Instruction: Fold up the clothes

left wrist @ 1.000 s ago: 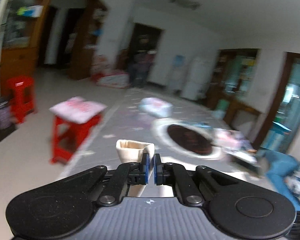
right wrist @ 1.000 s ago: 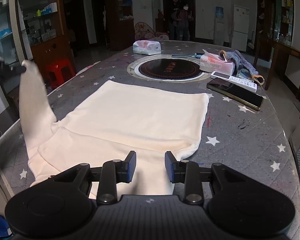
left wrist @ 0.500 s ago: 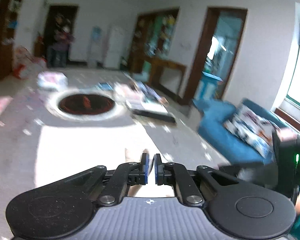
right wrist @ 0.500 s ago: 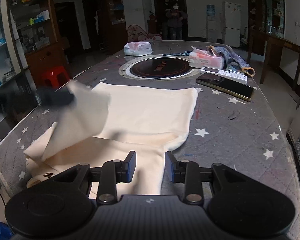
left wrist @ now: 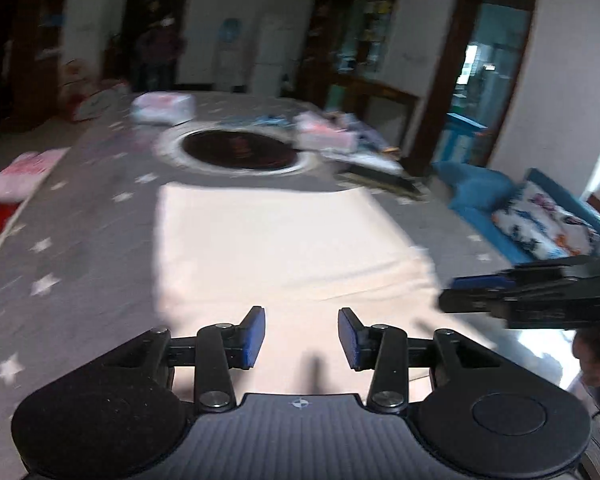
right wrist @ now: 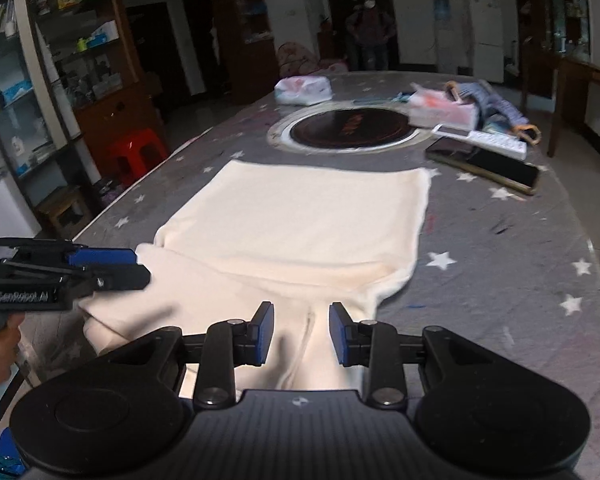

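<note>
A cream garment (right wrist: pixel 300 224) lies flat on the grey star-print table (right wrist: pixel 500 264), with a sleeve folded across its near part (right wrist: pixel 204 284). It also shows in the left wrist view (left wrist: pixel 268 248). My left gripper (left wrist: pixel 302 338) is open and empty just above the garment's near end; it shows from the side in the right wrist view (right wrist: pixel 100 268). My right gripper (right wrist: pixel 300 338) is open and empty over the garment's near edge; it shows at the right in the left wrist view (left wrist: pixel 484 292).
A round black hotplate (right wrist: pixel 352 128) is set in the table beyond the garment. A phone (right wrist: pixel 484 164), a remote (right wrist: pixel 480 138), tissue packs (right wrist: pixel 440 110) and a plastic bag (right wrist: pixel 302 90) lie around it. Red stools (right wrist: pixel 138 152) and shelves stand left; a blue sofa (left wrist: pixel 540 216) stands right.
My left gripper carried the sleeve across onto the garment, then opened and let it go. The sleeve now lies folded on the garment. The right gripper stayed open, shifting slightly.
</note>
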Tool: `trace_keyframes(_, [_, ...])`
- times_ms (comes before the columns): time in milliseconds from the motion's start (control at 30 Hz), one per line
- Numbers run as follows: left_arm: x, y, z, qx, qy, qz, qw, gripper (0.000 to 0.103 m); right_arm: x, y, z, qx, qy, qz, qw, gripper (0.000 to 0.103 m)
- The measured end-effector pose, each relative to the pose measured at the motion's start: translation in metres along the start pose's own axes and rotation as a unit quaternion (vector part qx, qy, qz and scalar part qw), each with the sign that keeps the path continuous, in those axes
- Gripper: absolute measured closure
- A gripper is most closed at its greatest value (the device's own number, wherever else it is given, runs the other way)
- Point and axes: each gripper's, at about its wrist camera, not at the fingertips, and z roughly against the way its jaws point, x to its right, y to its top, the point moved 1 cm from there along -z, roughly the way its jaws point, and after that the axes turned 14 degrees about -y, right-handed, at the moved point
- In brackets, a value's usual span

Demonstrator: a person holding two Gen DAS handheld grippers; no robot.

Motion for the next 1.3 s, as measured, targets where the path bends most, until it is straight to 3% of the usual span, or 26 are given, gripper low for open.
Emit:
trace_keyframes(167, [-0.019, -0.006, 0.006, 0.000, 0.024, 0.011, 0.9996, 0.060, -0.006, -0.002, -0.019, -0.022, -0.001, 0.002, 1.000, 0.073])
trace_keyframes(333, [-0.022, -0.002, 0.005, 0.003, 0.033, 0.008, 0.9994, 0.061, -0.017, -0.006, -0.025, -0.025, -0.011, 0.032, 0.999, 0.099])
trace_keyframes(500, [-0.019, 0.007, -0.005, 0.008, 0.035, -0.011, 0.9993, 0.061, -0.024, 0.005, -0.007, 0.021, -0.032, 0.054, 0.998, 0.100])
trace_keyframes(700, [-0.034, 0.001, -0.018, -0.014, 0.060, 0.003, 0.9981, 0.062, -0.020, -0.002, -0.024, -0.012, -0.048, 0.060, 0.997, 0.098])
trace_keyframes(800, [-0.033, 0.001, -0.012, -0.010, 0.059, -0.003, 0.9982, 0.062, -0.016, -0.001, -0.014, 0.003, -0.054, 0.057, 0.997, 0.093])
trace_keyframes(933, [-0.028, -0.001, -0.005, -0.011, 0.057, -0.020, 0.9981, 0.062, -0.019, 0.003, 0.000, 0.020, -0.029, 0.066, 0.997, 0.093])
trace_keyframes(1067, [-0.022, -0.005, 0.002, -0.021, 0.053, -0.041, 0.9975, 0.060, -0.029, -0.005, -0.009, -0.007, 0.004, 0.092, 0.996, 0.093])
trace_keyframes(1233, [-0.014, -0.011, 0.011, -0.033, 0.048, -0.068, 0.9960, 0.059, -0.032, -0.012, -0.013, -0.020, 0.005, 0.101, 0.995, 0.089])
trace_keyframes(1300, [-0.009, -0.014, 0.017, -0.040, 0.041, -0.082, 0.9950, 0.052, -0.032, -0.012, -0.010, -0.019, 0.008, 0.103, 0.994, 0.087])
